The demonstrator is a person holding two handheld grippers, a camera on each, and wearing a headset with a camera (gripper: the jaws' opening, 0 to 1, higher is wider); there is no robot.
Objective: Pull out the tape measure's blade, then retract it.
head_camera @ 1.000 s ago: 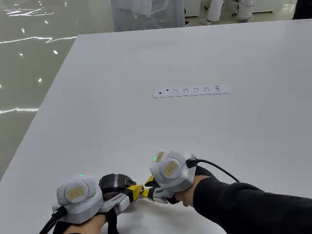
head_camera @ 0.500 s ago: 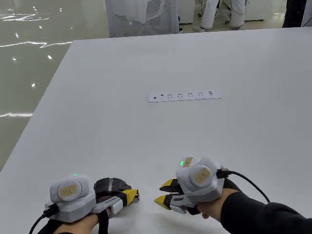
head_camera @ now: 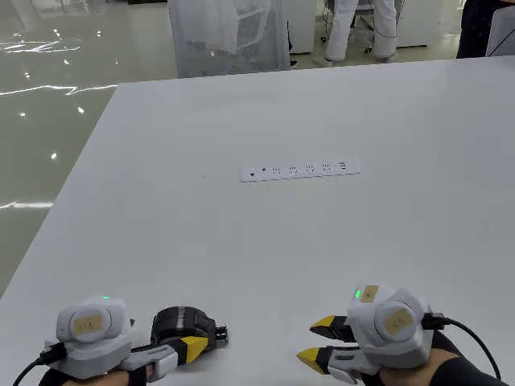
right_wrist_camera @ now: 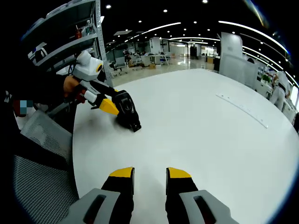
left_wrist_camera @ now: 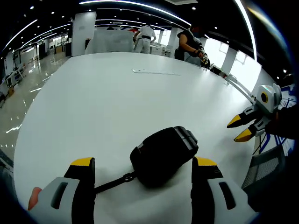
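Tape measure point(left_wrist_camera: 161, 156) between spread left fingers point(left_wrist_camera: 83, 184); right fingers point(right_wrist_camera: 122, 174) parted, empty, well apart from it

Power strip point(head_camera: 299, 170) mid-table point(head_camera: 241, 249) — bare surface around

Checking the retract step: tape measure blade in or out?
In: no blade runs out of the tape measure; right gripper is empty.
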